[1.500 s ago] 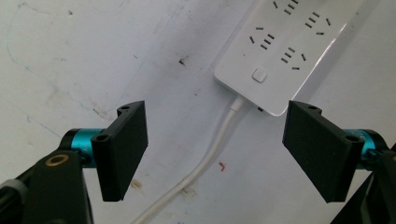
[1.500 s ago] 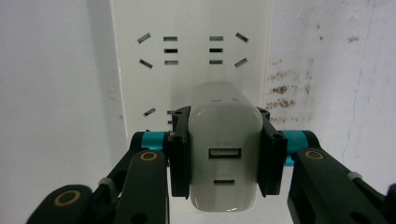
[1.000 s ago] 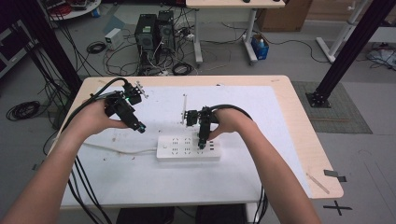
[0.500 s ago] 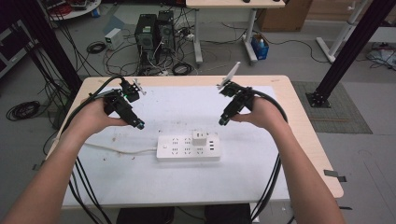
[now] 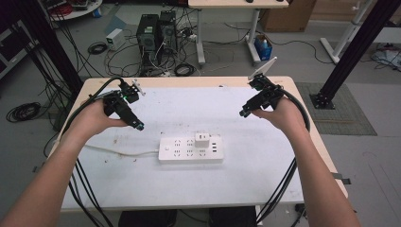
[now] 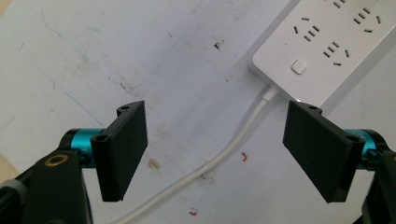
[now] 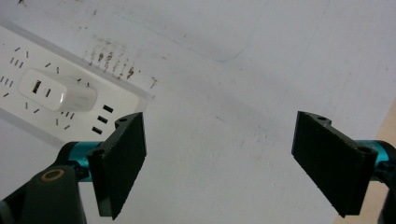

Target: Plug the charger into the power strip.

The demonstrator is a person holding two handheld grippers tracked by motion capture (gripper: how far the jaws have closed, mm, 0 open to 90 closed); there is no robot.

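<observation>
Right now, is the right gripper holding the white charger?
No. The right gripper hangs open and empty above the table, while the white charger sits plugged into the power strip.

Looks like a lab or tech workshop rather than anyone's home. Two computer towers (image 5: 158,29) sit right on the bare grey floor (image 5: 227,59) with loose cables (image 5: 118,56) sprawled around them, black metal frame posts (image 5: 352,47) stand at the sides, and the table (image 5: 283,184) has a stained white sheet (image 5: 198,106) on top.

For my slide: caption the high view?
White plastic charger plugged into white power strip; both open grippers apart.
</observation>
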